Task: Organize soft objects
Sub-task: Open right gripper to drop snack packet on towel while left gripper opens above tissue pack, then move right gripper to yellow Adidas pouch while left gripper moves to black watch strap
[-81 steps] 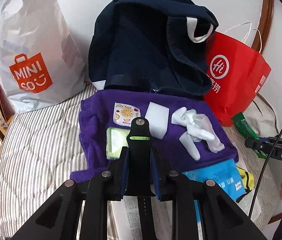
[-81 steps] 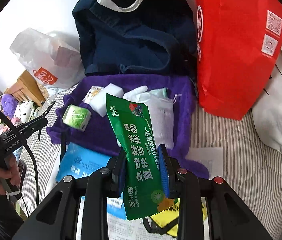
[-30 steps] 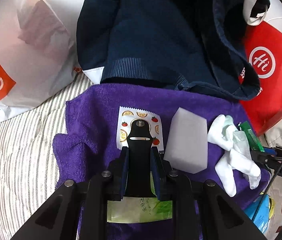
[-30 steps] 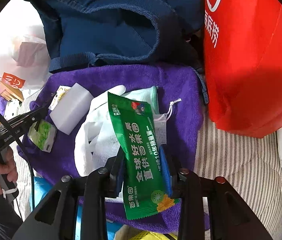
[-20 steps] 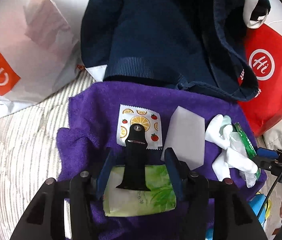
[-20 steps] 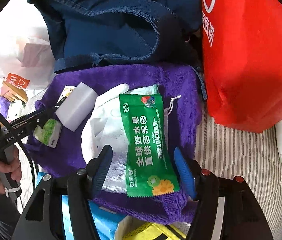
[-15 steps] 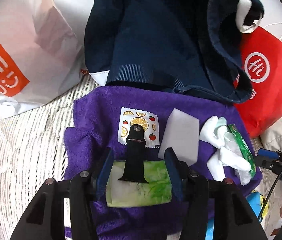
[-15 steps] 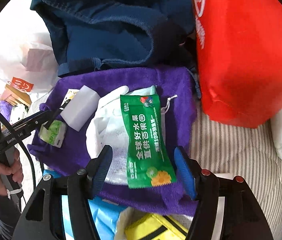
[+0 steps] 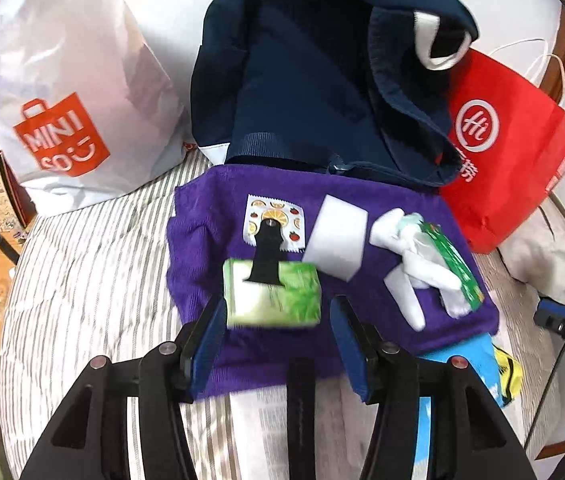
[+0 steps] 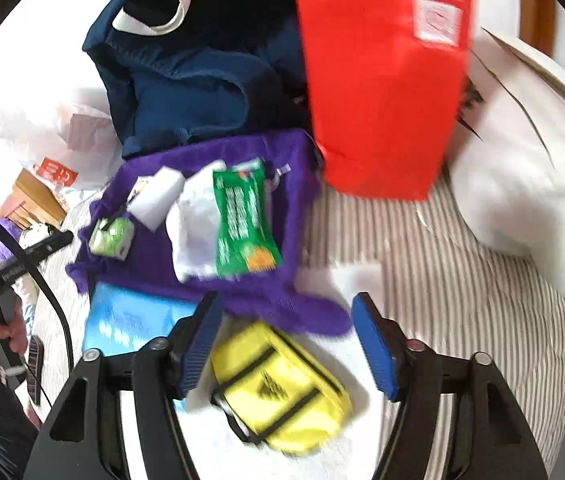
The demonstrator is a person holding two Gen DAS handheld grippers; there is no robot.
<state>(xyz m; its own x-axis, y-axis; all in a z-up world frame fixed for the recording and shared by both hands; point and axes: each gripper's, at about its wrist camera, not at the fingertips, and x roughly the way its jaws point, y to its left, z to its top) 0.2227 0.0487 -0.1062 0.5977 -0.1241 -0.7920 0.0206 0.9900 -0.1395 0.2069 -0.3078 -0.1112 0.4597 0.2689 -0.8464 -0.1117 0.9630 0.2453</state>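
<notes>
A purple towel (image 9: 210, 224) lies spread on the striped bed. On it are a green tissue pack (image 9: 272, 300) with a black strap (image 9: 266, 256) across it, a fruit-print sachet (image 9: 294, 220), a white block (image 9: 338, 236) and white gloves (image 9: 402, 236). My left gripper (image 9: 278, 320) hangs open just short of the tissue pack, touching nothing. A green snack packet (image 10: 242, 220) rests on the gloves. My right gripper (image 10: 286, 312) is drawn back from it, its jaws opening, nothing gripped. A yellow pouch (image 10: 282, 388) lies on the bed below it.
A navy bag (image 9: 314, 80) leans against the wall behind the towel. A white MINISO bag (image 9: 62, 92) stands left, a red bag (image 9: 502, 160) right. A blue packet (image 10: 130, 320) sits at the towel's near edge. A white pillow (image 10: 522, 184) lies far right.
Both grippers opened and pulled back and up. The left let go of the black strap onto the tissue pack. The right let go of the green packet onto the gloves.
</notes>
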